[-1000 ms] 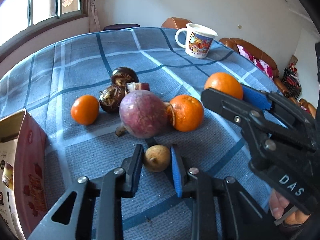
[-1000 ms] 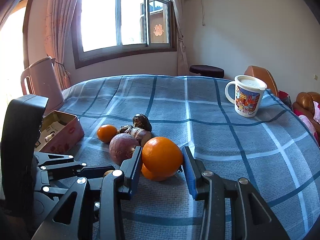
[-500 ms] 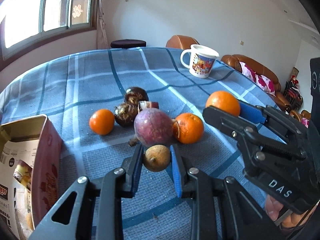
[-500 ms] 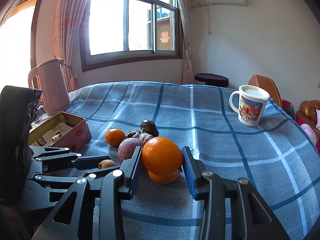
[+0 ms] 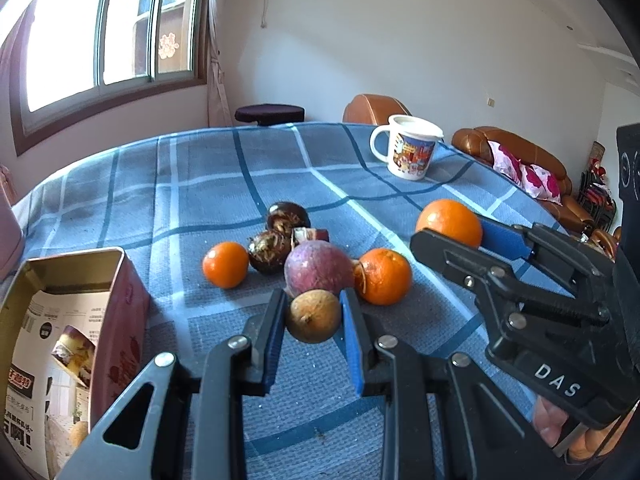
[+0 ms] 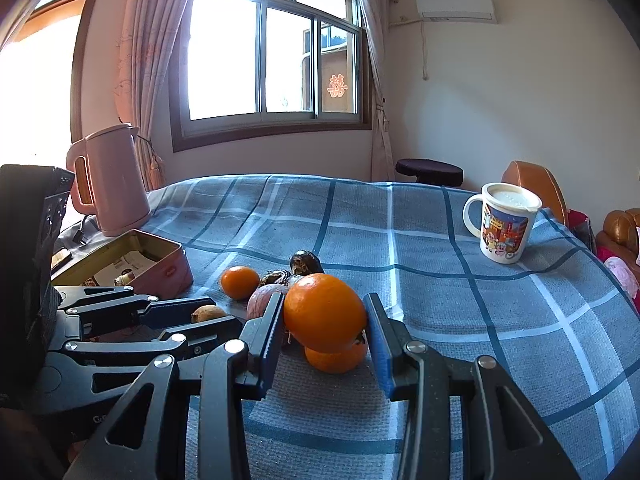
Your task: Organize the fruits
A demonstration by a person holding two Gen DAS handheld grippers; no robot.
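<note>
Clamping brown fruit (image 5: 313, 316), orange (image 6: 325, 312)

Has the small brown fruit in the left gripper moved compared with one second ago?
Yes. The small brown fruit, held in the left gripper, has gone up: a second ago it lay on the tablecloth below the purple fruit; now it overlaps it.

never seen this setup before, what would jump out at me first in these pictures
Both grippers are loaded: the right gripper is shut on a large orange, raised above the blue checked tablecloth, and the left gripper is shut on a small brown fruit. Behind them sits a cluster of fruit, a purple round fruit flanked by two oranges, with an open pink tin at the left.
</note>
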